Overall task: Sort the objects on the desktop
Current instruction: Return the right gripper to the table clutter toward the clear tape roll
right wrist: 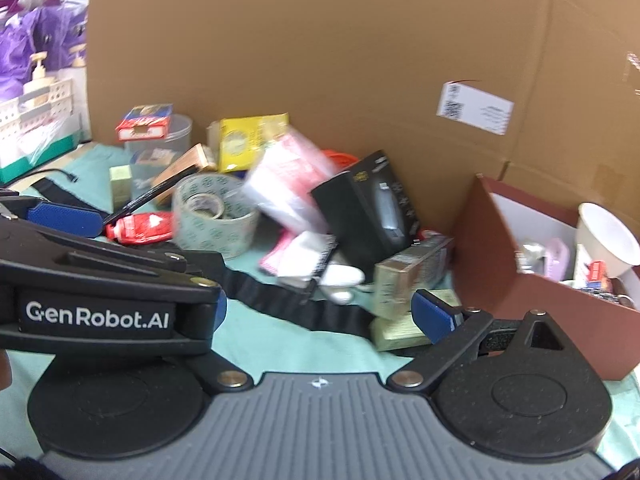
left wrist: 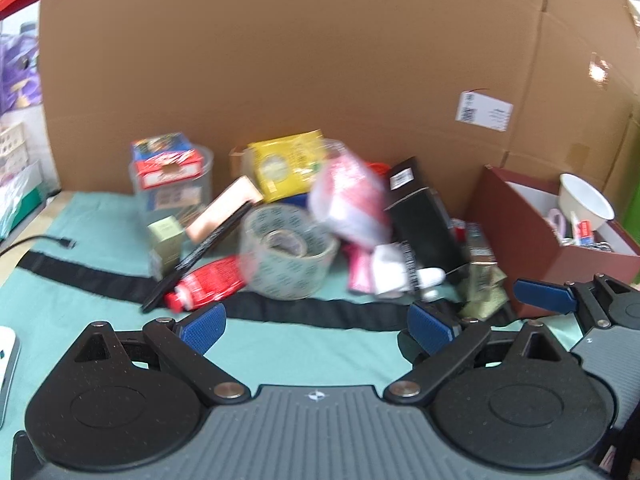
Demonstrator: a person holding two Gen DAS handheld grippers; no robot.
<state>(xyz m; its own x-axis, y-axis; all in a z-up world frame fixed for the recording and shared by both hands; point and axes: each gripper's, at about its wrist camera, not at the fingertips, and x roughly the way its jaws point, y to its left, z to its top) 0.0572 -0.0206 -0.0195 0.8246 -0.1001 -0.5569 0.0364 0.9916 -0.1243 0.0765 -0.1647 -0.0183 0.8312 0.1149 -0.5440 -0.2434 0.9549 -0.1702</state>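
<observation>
The pile of things is blurry, and the pink packet (left wrist: 352, 196) is hard to make out. The left gripper (left wrist: 316, 326) is wide open, low over the green cloth (left wrist: 80, 320). The right gripper (right wrist: 320, 312) looks open too, beside the brown box (right wrist: 516, 280). The tape roll (left wrist: 290, 252) sits mid-pile.

Lighting: even, bright, indoor. Shadows: soft. Blur: motion-smeared clutter (left wrist: 304, 224). Distortion: fisheye bowing at edges. Glare: cardboard (left wrist: 599, 69), upper right.

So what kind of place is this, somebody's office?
Probably a makeshift work table, not a tidy office: a green cloth carries a heap of small goods like a tape roll, backed by a cardboard sheet, with a brown sorting box alongside.
</observation>
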